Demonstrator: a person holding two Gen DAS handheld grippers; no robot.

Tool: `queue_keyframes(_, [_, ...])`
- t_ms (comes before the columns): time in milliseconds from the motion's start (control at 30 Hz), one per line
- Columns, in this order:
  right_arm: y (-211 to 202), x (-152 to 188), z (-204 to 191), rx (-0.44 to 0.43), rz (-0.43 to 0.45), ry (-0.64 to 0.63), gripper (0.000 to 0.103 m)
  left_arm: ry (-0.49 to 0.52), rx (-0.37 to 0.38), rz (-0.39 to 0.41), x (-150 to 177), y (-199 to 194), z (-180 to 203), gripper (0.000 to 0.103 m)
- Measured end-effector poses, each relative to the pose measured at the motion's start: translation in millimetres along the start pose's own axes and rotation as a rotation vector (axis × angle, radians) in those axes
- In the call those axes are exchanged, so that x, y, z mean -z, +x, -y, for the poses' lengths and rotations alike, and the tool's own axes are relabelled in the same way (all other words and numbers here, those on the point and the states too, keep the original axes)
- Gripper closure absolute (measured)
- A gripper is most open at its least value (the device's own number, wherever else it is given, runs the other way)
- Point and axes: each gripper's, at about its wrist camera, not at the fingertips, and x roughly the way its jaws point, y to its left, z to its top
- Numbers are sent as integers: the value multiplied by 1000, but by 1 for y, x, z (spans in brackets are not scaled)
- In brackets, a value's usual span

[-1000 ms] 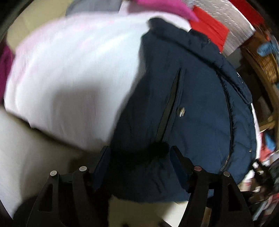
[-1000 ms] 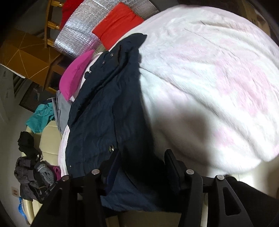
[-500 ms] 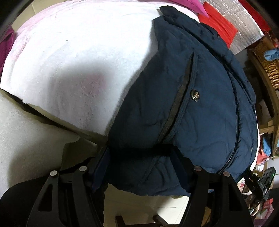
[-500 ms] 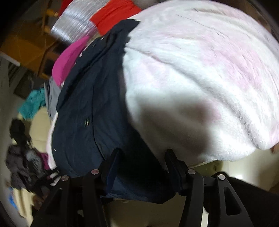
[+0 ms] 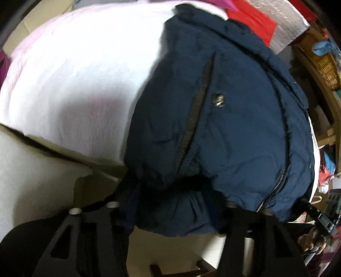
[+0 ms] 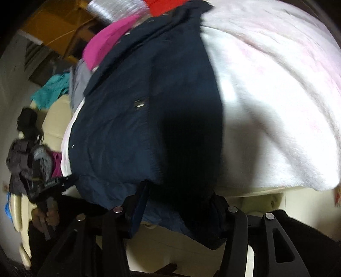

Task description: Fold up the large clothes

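A navy padded jacket [image 5: 223, 119] is seen lying on a white fleece blanket [image 5: 81, 85], with its hem drawn off the near edge of the blanket. In the left wrist view, the hem is gathered between the fingers of the left gripper [image 5: 172, 204]; the jaws are pinching a bunched fold of the fabric there. A pocket opening with a dark trim and a metal snap [image 5: 217, 99] is shown on the jacket's face in this view, along with a zipper [image 5: 277, 187] running down to the hem at the right. A wicker basket [image 5: 326, 66] on a wooden shelf is visible only here, at the far right.

In the right wrist view, the other part of the hem is held between the fingers of the right gripper [image 6: 181, 206], whose jaws are likewise pinching the dark fabric. The pale pink tint of the blanket [image 6: 277, 85] is shown more clearly here. A magenta garment [image 6: 106, 42], a teal cloth [image 6: 51, 89] and a grey garment [image 6: 80, 85] are seen beyond the jacket's collar. The left gripper [image 6: 45, 176] itself, held in a hand [image 6: 45, 215], appears at the lower left of this view only.

A red cloth [image 5: 251, 19] on a silver quilted sheet [image 5: 283, 25] is caught by both cameras.
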Motion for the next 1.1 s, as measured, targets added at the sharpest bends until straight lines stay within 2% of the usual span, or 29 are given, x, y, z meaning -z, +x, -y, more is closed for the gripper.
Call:
queue_keyframes(33, [-5, 0, -2, -21, 18, -14, 62, 11, -6, 10, 1, -2, 3, 69])
queue_keyframes(67, [-9, 1, -5, -41, 38, -25, 65, 20, -16, 19, 2, -2, 5, 69])
queue_keyframes(133, [-12, 0, -7, -47, 55, -29, 65, 41, -41, 23, 4, -1, 10, 70])
queue_keyframes(167, [-5, -1, -2, -28, 28, -9, 65, 64, -60, 20, 5, 1, 15, 70])
queue_keyframes(200, [0, -1, 3, -9, 5, 10, 65, 80, -69, 17, 4, 1, 18, 66])
queue_keyframes(233, [5, -2, 7, 3, -13, 35, 65, 105, -82, 7, 5, 5, 23, 51])
queue_keyframes(267, [7, -2, 8, 1, -15, 47, 62, 117, -83, -10, 6, 8, 25, 45])
queue_keyframes(300, [7, -3, 5, 2, -16, 39, 60, 126, -84, -26, 8, 12, 28, 43])
queue_keyframes(333, [7, -2, 2, -1, -14, 20, 53, 134, -95, -19, 9, 13, 30, 43])
queue_keyframes(367, [6, -1, -3, 1, -10, -11, 51, 144, -99, -8, 10, 11, 33, 44])
queue_keyframes(400, [6, 0, -8, 8, 0, -35, 53, 150, -99, 5, 10, 9, 35, 54])
queue_keyframes(433, [3, 1, -12, 5, 14, -59, 61, 155, -106, 20, 11, 8, 38, 64])
queue_keyframes(467, [0, 1, -14, -7, 25, -72, 68, 157, -114, 30, 11, 6, 39, 68])
queue_keyframes(533, [-8, -1, -15, -49, 65, -83, 72, 154, -122, 46, 12, 2, 40, 78])
queue_keyframes(600, [-13, -1, -13, -61, 76, -87, 72, 177, -138, 74, 18, -4, 46, 81])
queue_keyframes(733, [10, -1, -4, 43, 2, -62, 70, 245, -187, 138, 27, -12, 67, 85])
queue_keyframes(833, [12, -1, -8, 59, 3, -77, 69, 260, -196, 160, 33, -14, 73, 86])
queue_keyframes(900, [9, -1, -10, 69, 16, -97, 70, 264, -200, 167, 35, -15, 74, 87])
queue_keyframes(967, [6, 1, -21, 73, 46, -139, 76, 278, -210, 179, 28, -18, 69, 87])
queue_keyframes(1100, [-8, 3, -36, 46, 123, -202, 77, 295, -222, 191, 28, -19, 72, 87])
